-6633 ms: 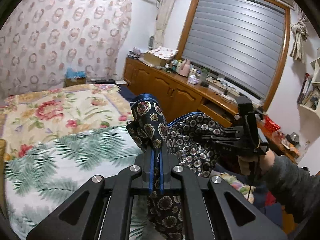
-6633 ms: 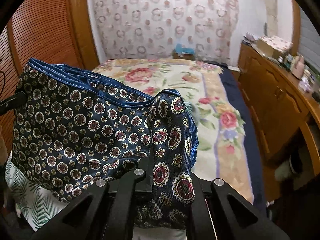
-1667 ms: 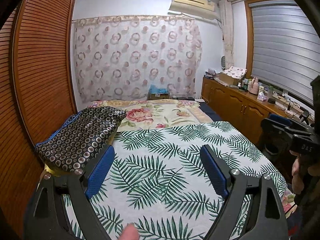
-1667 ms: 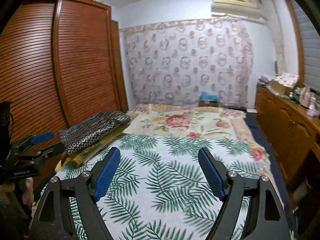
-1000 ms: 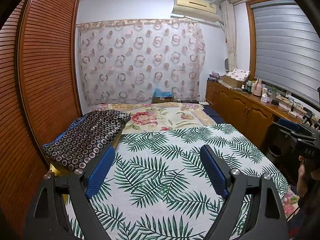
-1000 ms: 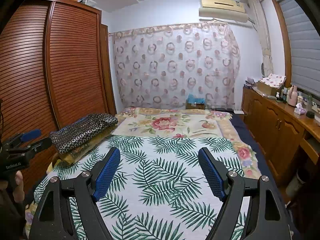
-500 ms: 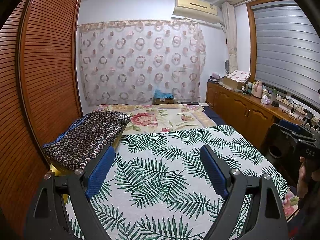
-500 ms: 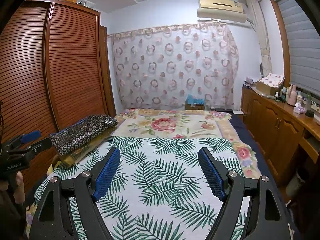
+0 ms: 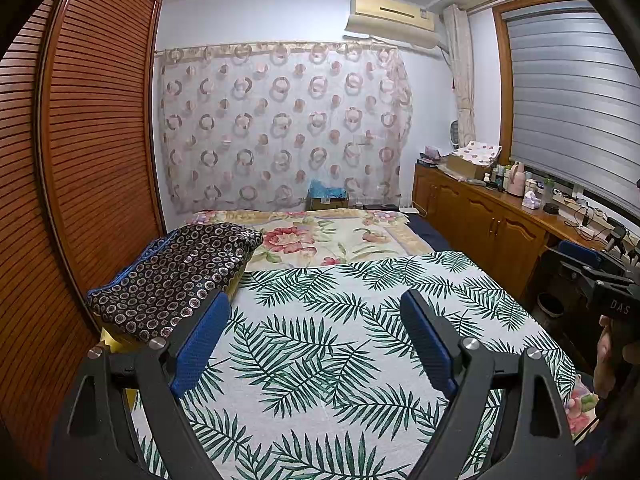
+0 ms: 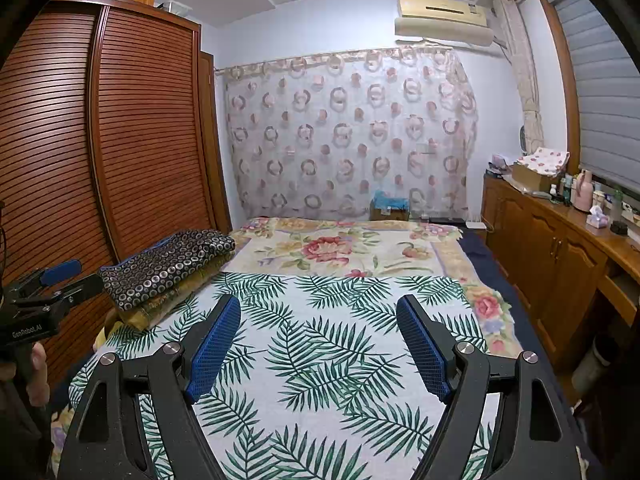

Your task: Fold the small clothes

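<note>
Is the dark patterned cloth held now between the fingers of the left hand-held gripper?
No, the left hand-held gripper is open with nothing between its fingers, and the dark patterned cloth lies folded on the bed's left side.

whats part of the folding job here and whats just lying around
Part of the job:
- folded dark patterned garment
- left gripper, open
- right gripper, open
- bed

Just lying about:
- bottles
- tissue box
- cardboard box

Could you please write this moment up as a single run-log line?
left gripper: open, empty | right gripper: open, empty | patterned garment: folded, on yellow stack at bed's left edge | palm-leaf bedspread: bare between jaws
</note>
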`<control>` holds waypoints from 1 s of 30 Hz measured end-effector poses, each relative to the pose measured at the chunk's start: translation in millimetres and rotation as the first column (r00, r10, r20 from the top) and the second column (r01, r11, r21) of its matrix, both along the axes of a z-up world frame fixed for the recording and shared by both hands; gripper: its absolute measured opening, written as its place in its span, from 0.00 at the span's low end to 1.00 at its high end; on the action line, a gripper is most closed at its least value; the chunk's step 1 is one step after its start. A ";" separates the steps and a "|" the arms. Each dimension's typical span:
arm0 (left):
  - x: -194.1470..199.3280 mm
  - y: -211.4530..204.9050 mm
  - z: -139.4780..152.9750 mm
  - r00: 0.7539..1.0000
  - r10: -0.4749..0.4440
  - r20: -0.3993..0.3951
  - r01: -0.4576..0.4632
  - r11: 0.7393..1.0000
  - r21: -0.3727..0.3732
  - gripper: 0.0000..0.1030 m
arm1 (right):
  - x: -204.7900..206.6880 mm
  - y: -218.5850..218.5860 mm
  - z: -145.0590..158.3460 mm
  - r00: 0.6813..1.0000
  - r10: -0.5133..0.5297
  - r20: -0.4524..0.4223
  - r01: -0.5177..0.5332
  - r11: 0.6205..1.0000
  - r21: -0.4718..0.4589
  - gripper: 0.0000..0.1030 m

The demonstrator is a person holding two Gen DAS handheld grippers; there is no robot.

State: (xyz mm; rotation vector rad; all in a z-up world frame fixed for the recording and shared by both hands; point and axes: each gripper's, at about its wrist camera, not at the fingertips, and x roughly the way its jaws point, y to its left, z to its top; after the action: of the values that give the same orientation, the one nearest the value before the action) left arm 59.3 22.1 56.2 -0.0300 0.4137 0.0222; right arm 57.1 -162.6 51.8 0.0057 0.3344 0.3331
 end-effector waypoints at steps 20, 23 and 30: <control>-0.6 -2.4 3.4 1.000 0.001 0.004 -0.001 1.000 0.002 0.85 | 0.1 -6.3 -0.8 1.000 0.000 0.004 0.000 1.000 0.003 0.80; -0.8 -2.6 3.9 1.000 0.000 0.004 0.000 1.000 0.000 0.85 | 0.6 -7.9 -0.7 1.000 -0.001 0.004 0.001 1.000 0.002 0.80; -0.5 -2.4 3.8 1.000 0.001 0.006 -0.001 1.000 0.001 0.85 | -0.3 -9.3 -0.6 1.000 0.000 0.005 0.000 1.000 0.003 0.80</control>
State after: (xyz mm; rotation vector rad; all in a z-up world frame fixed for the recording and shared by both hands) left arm 58.8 19.8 60.0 -0.0295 0.4081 0.0230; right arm 56.8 -171.9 51.2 0.0082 0.3290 0.3335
